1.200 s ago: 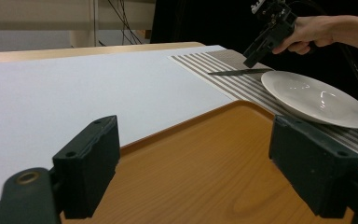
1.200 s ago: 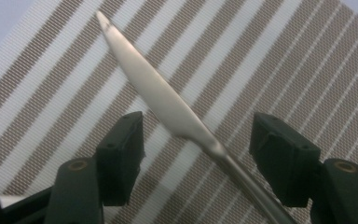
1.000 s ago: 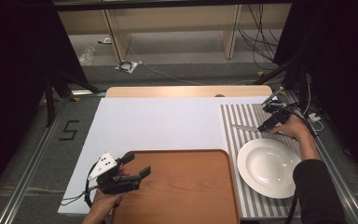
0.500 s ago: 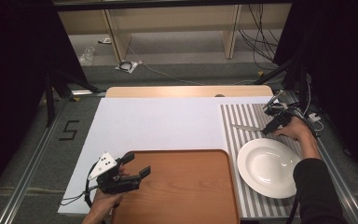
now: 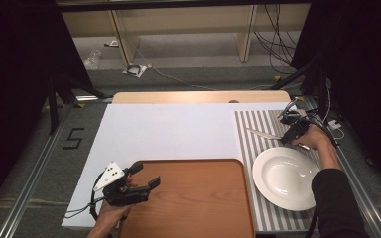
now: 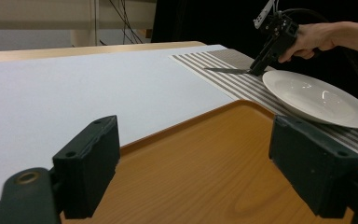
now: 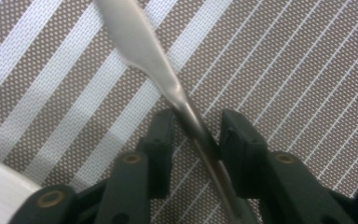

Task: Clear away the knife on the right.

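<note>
White plate (image 5: 284,177), one knife (image 5: 258,133), one tray (image 5: 198,198)

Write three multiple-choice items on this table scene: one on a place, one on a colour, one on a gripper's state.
1. The white plate rests on:
A. the striped placemat
B. the wooden tray
C. the floor

2. The tray is:
A. blue
B. orange-brown
C. black

3. The left gripper is:
A. shut on a plate
B. shut on a knife
C. open

Answers: 1 A, the high view shows the plate on the stripes. 2 B, wood-grain orange-brown surface. 3 C, its fingers stand wide apart over the tray, holding nothing.
</note>
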`<state>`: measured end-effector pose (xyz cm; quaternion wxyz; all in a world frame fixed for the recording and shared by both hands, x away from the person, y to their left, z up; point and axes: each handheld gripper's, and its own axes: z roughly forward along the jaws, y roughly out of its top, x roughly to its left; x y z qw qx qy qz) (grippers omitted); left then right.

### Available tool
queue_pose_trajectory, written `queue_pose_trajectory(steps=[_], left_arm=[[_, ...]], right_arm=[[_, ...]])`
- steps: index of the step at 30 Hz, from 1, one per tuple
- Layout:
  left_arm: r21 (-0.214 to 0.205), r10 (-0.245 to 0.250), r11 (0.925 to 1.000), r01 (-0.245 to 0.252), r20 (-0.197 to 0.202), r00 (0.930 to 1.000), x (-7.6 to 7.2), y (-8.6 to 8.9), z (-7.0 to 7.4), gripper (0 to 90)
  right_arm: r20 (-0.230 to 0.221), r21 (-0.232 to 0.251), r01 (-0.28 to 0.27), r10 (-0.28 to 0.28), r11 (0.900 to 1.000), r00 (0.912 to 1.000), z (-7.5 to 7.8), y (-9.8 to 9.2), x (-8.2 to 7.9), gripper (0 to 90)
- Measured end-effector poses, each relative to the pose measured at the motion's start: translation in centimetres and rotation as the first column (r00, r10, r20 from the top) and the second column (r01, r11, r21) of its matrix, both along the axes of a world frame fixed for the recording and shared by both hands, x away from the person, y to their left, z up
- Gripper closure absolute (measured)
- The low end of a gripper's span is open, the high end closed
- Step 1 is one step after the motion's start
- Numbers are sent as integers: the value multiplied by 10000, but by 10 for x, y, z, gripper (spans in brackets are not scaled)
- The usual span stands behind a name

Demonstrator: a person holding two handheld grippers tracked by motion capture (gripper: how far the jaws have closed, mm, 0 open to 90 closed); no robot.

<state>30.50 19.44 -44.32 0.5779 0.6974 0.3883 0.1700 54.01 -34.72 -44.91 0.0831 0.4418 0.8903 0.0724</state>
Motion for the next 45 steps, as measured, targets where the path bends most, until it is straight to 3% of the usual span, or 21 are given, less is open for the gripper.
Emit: queue_pose_trajectory(steps=[2,5,10,14,17,27,35,41,45], left_arm=[[-9,5,10000,-5,2,10000,0,0,0,164],[-16,10,10000,-10,-8,10000,0,0,0,163],[6,9,10000,-9,-4,10000,0,0,0,164],[-28,26,10000,-26,-9,10000,0,0,0,164],[-27,26,10000,-26,-5,10000,0,0,0,164],[0,19,10000,-19,-3,10000,0,0,0,163],[-14,22,10000,-22,-19,10000,1,0,0,164],[-11,24,10000,-24,-12,10000,1,0,0,163],[-4,25,10000,-25,-4,10000,1,0,0,163]], right_arm=[[140,-90,-434,435,9990,9990,-1,0,-1,737],[244,-128,-582,585,9982,9980,-1,3,-3,768],[125,-435,-1290,1297,9907,9915,0,3,-5,798],[192,-373,-1308,1316,9907,9911,-1,4,-7,799],[231,-644,-1529,1546,9861,9877,1,3,-8,800],[1197,-659,-1453,1524,9872,9810,18,0,-14,801],[2252,-250,-1430,1450,9894,9635,38,0,-23,801],[2881,-70,-1608,1560,9870,9448,55,4,-38,801],[3304,381,-1770,1547,9835,9311,68,6,-50,801]])
